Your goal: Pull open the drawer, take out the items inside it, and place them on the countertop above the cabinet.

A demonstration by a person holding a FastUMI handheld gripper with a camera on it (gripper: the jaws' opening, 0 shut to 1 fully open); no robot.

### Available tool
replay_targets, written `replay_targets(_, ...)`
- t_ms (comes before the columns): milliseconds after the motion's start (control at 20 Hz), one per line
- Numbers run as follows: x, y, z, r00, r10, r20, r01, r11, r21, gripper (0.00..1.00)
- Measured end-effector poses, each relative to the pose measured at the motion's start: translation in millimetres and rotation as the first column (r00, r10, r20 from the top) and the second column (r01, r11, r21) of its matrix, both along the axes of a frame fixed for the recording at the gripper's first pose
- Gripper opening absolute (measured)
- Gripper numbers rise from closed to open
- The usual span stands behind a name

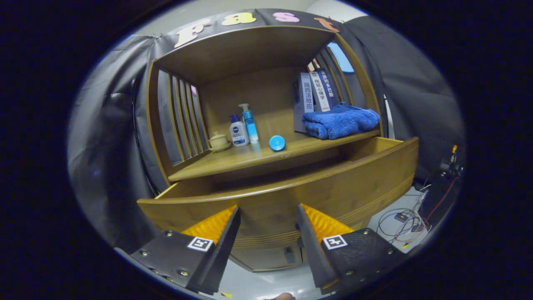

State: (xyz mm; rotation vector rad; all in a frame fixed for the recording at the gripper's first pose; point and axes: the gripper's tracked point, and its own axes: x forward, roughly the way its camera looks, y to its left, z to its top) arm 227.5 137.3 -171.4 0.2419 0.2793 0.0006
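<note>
The cabinet (233,54) and its drawer (291,196) are of warm honey-brown wood, and the drawer front has thin darker grooves along its lower part. On the countertop (250,160) I see a deep blue towel (339,121), a round light-blue lid (277,143), a white bottle (239,131) with a dark blue cap, a clear turquoise pump bottle (250,124) and a cream teacup (218,141). The books (313,93) have grey, white and dark blue spines.

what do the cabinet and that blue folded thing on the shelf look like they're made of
Cabinet: looks like wood with a satin brown finish; grain and layered edge lines show on the open drawer. Blue towel: soft, fluffy cloth, likely terry or microfibre. The gripper fingers stand open before the drawer front.
</note>
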Motion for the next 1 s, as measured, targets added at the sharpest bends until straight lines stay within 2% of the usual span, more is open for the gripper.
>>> replay_targets(600,30.5,3.1,-4.7,1.0,0.004,0.01,-0.004,1.0,0.03,0.81)
replay_targets(1000,50.6,4.5,-7.2,1.0,0.014,0.009,-0.014,0.999,0.033,0.86)
